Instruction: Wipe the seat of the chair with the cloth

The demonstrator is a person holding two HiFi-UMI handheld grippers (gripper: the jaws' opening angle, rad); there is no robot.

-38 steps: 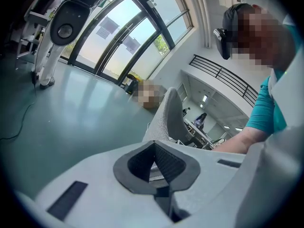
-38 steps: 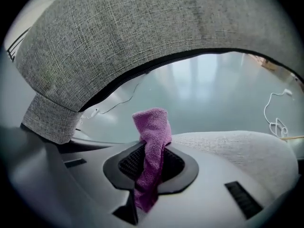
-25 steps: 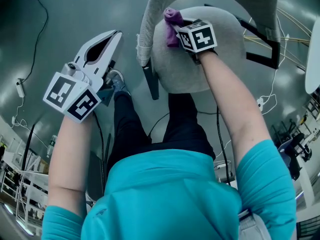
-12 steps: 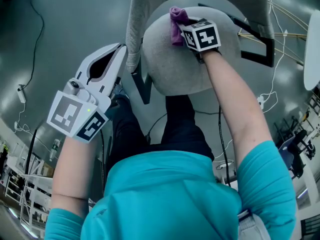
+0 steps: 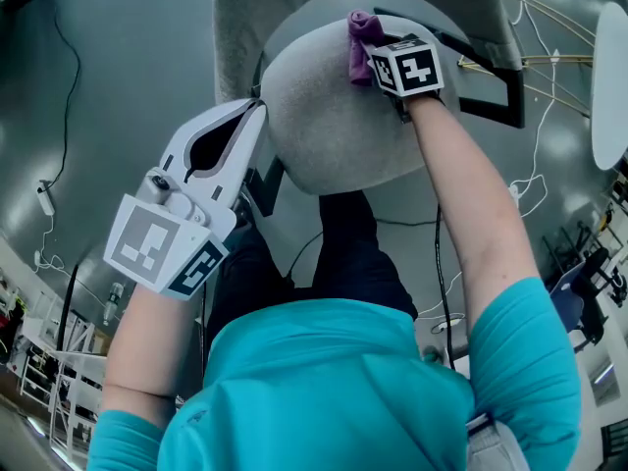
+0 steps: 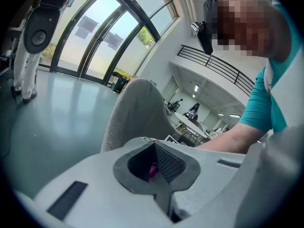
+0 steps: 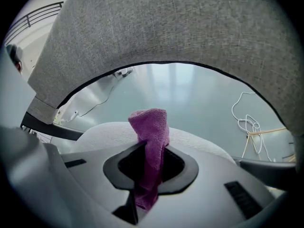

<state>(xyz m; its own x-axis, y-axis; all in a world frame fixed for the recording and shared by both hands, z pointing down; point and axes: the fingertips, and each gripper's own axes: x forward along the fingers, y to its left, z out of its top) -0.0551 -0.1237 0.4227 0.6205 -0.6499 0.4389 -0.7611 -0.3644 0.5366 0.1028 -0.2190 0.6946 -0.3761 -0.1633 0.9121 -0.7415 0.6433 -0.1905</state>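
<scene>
The grey round chair seat point(image 5: 329, 116) lies below me in the head view, with its grey backrest point(image 5: 240, 27) curving behind it. My right gripper point(image 5: 381, 55) is shut on a purple cloth point(image 5: 363, 39) and rests it on the seat's far part. In the right gripper view the cloth point(image 7: 151, 137) stands up between the jaws, with the seat point(image 7: 104, 129) just beyond and the backrest point(image 7: 190, 27) arching overhead. My left gripper point(image 5: 253, 116) is shut with nothing in it, its tips by the seat's left edge. The left gripper view shows the backrest point(image 6: 135, 115) ahead.
A black armrest frame point(image 5: 491, 86) juts out at the seat's right. Cables point(image 5: 535, 155) trail over the grey floor, and a white round table point(image 5: 610, 77) shows at the right edge. My own legs point(image 5: 334, 253) stand just before the seat.
My left gripper has risen and moved right, up to the seat's left edge. The right gripper with the cloth has slid slightly right along the back of the seat.
</scene>
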